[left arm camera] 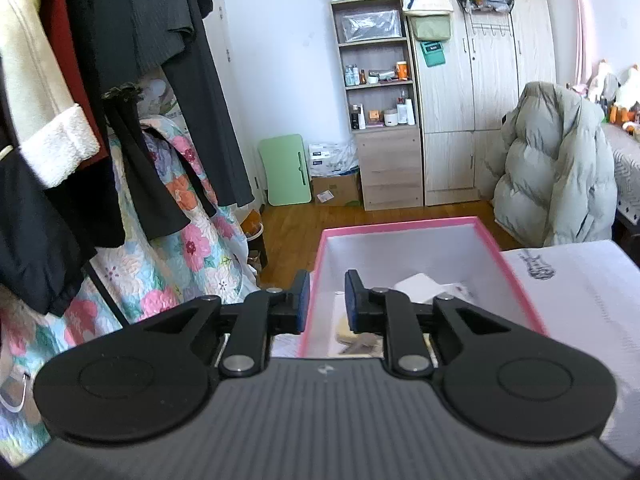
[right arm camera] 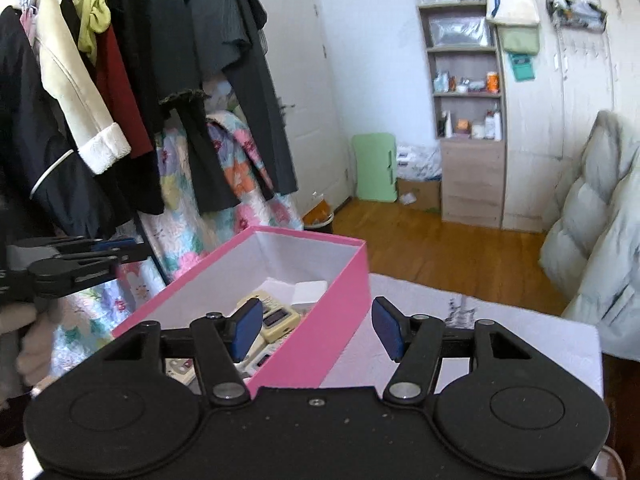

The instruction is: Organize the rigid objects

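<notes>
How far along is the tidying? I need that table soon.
Done: several small cream devices and a white block already lie in the pink box. In hand: nothing; the left gripper and right gripper both hang empty with jaws apart at the box's walls. Left: unclear, since the visible part of the white tabletop shows no loose items.

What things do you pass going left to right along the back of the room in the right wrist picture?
Clothes rack → white door → green folding table → wooden shelf unit → wardrobe → puffer jacket.
</notes>
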Tool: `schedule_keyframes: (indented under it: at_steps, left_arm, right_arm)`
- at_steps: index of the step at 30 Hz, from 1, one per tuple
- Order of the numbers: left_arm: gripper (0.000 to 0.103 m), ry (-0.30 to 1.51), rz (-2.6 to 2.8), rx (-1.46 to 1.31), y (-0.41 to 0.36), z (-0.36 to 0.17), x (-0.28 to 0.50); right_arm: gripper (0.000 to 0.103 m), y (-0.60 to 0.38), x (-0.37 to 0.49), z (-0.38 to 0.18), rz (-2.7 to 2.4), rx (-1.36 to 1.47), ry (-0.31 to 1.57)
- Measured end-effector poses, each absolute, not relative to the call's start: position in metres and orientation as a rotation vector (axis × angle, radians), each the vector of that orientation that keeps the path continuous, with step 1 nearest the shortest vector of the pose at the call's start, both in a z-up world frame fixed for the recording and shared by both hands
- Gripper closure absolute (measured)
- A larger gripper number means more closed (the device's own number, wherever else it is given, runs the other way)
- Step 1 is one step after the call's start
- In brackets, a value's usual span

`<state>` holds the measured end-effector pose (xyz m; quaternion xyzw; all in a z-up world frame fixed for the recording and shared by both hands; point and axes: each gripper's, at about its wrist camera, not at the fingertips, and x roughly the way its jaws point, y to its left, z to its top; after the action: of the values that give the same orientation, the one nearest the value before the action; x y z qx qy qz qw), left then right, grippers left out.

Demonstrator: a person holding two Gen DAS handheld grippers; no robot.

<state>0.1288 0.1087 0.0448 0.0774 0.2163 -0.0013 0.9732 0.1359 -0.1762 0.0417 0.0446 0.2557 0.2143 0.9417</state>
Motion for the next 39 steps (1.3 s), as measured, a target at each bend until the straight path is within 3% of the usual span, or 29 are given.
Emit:
schedule_keyframes:
  at_steps: [4,11,14,16,20,39]
  left_arm:
    - [0.061,0.456,-0.02,0.107,0.093,0.048,0.104]
    - [0.039,0.509,-0.02,0.09,0.072,0.039,0.071]
    - [0.03,0.531,-0.03,0.091,0.065,0.032,0.058]
    - [0.022,0.548,-0.038,0.097,0.06,0.027,0.052]
    - [0.006,0.597,-0.073,0.105,0.051,0.017,0.043]
    - [0.001,0.7,-0.032,0.09,0.042,0.007,0.033]
  right_arm:
    - [0.036,-0.186,0.119,0.046,0.418,0.133,0.492]
    - [0.032,-0.176,0.075,0.034,0.318,0.104,0.427]
    - [0.025,-0.172,0.057,0.031,0.272,0.096,0.433]
    - [0.006,-0.169,0.046,0.031,0.254,0.092,0.437]
    - [0.001,-0.165,0.027,0.027,0.194,0.067,0.439]
    - [0.0,-0.169,0.0,0.025,0.033,0.126,0.563]
